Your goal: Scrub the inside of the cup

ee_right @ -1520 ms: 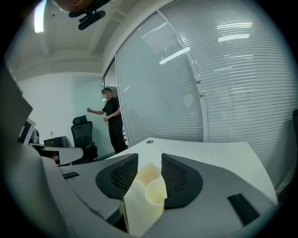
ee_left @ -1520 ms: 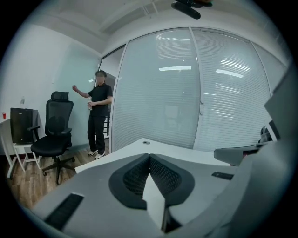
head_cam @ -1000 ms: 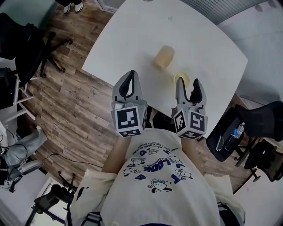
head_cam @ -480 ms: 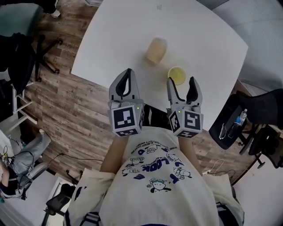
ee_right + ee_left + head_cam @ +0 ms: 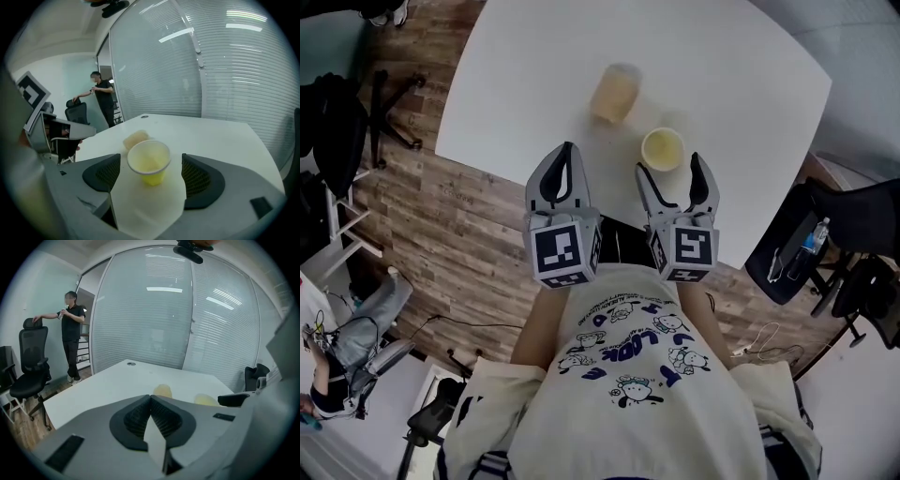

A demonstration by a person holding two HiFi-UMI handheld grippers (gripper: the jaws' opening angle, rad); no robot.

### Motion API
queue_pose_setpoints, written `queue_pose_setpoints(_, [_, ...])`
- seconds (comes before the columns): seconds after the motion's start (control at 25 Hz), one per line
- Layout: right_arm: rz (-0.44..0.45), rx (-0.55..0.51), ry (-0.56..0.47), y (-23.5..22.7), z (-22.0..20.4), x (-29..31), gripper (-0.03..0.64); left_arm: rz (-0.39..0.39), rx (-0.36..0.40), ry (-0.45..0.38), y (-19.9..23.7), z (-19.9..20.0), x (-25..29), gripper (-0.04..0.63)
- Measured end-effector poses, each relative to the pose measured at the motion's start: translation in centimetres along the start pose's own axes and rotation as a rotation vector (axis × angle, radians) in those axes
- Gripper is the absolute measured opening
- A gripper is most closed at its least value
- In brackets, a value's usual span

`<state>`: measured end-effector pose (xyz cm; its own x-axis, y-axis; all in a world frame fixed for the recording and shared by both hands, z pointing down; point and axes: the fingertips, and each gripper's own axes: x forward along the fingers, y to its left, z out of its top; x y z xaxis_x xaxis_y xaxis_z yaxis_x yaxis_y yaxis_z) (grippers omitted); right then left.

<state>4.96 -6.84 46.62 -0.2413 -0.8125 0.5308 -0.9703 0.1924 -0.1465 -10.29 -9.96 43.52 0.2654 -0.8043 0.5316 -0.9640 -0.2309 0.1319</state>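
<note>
Yellow cup (image 5: 663, 148) now sits closer before right tool (image 5: 668, 167), jaws just spread wider; left tool (image 5: 563, 152) pressed together.

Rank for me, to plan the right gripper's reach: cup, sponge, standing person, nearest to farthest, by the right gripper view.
On the right gripper the jaws have just been opening, nothing between them.
1. cup: straight ahead, just past the jaw tips.
2. sponge: behind the cup, slightly left.
3. person: far left, beyond the table.
</note>
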Motion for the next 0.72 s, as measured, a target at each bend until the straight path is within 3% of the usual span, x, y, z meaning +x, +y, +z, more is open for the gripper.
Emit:
queue_pose_setpoints(0.16, [0.02, -0.061, 0.041, 0.3, -1.4, 0.5, 0.391, 0.002, 0.002, 0.012, -0.2, -0.4, 0.0, 0.022])
queue_pose_setpoints(0.72, [0.037, -0.076, 0.076, 0.5, -2.0, 2.3, 0.39, 0.022, -0.021, 0.046, 0.4, -1.8, -0.6, 0.023])
